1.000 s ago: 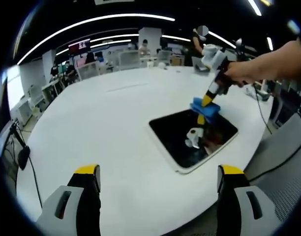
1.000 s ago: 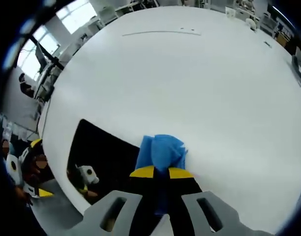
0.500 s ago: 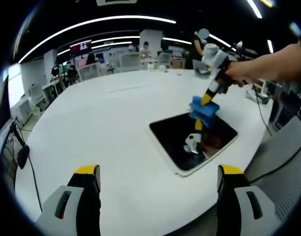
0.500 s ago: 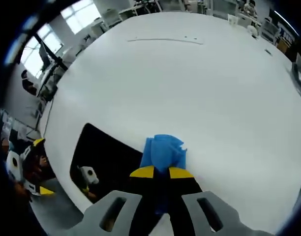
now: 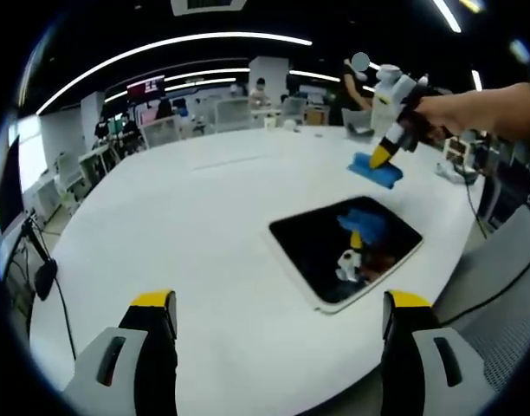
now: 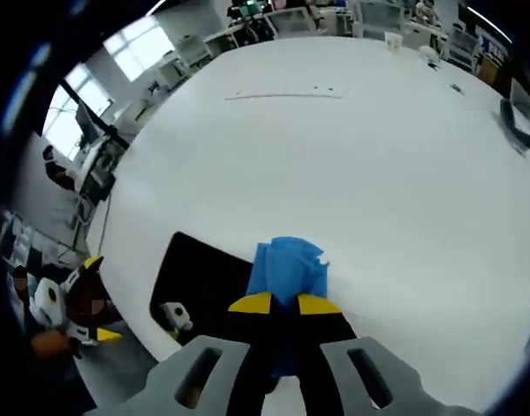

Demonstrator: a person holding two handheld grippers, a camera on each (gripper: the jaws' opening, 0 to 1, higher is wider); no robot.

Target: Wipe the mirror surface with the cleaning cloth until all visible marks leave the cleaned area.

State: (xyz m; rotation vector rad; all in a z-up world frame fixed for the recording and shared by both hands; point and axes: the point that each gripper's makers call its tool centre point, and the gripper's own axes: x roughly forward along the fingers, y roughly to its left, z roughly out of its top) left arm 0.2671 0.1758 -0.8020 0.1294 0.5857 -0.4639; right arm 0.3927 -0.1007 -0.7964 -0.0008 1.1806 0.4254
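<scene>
A dark rectangular mirror (image 5: 345,251) with a pale rim lies flat on the white table (image 5: 196,225), right of centre in the left gripper view; it reflects the blue cloth and a gripper. My right gripper (image 5: 384,158) hangs in the air beyond the mirror's far edge, shut on the folded blue cleaning cloth (image 5: 376,171). In the right gripper view the cloth (image 6: 287,269) sticks out between the shut yellow-tipped jaws (image 6: 283,303), with the mirror (image 6: 200,282) below and to the left. My left gripper (image 5: 274,305) stands open near the table's front edge, holding nothing.
The round white table (image 6: 334,156) stretches wide around the mirror. Small objects (image 5: 451,169) and a cable (image 5: 486,251) lie at its right edge. Desks, chairs and people fill the room behind. A person's arm (image 5: 481,108) holds the right gripper.
The right gripper has lifted the blue cloth off the mirror's far corner and carried it up and away past the far edge. The left gripper has stayed still.
</scene>
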